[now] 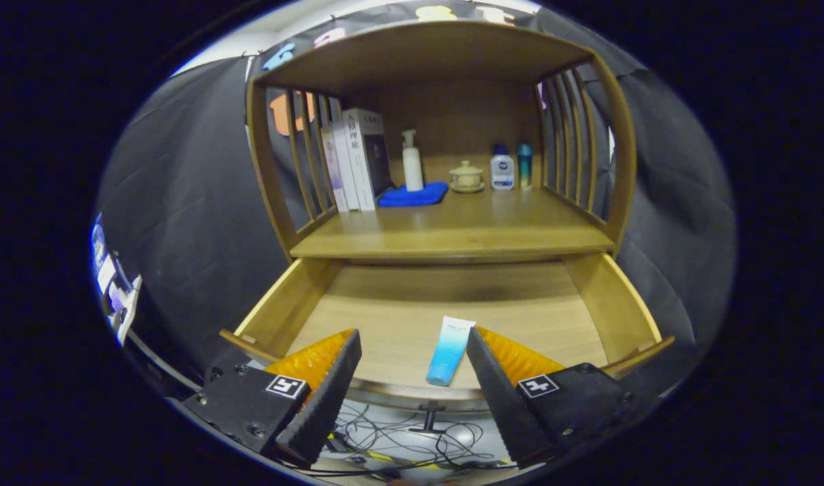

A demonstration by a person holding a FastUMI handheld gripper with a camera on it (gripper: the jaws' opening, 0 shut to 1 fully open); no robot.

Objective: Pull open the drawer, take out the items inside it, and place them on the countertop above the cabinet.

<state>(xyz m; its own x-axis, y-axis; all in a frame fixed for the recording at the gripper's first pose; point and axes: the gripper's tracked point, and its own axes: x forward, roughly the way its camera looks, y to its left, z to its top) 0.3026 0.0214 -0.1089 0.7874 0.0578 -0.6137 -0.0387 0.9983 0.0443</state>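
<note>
Now: drawer [614, 304] pulled open, gripper [412, 344] released above its front edge.
Drawer holds one blue-white tube [449, 351], nearer the right finger; bare floor left of the tube.

**Drawer open, one tube inside**

The wooden drawer [614, 304] stands pulled fully out beneath the countertop [452, 233]. A blue-and-white tube [450, 351] lies flat on the drawer floor near the drawer's front edge, its blue end pointing toward the front.
</note>
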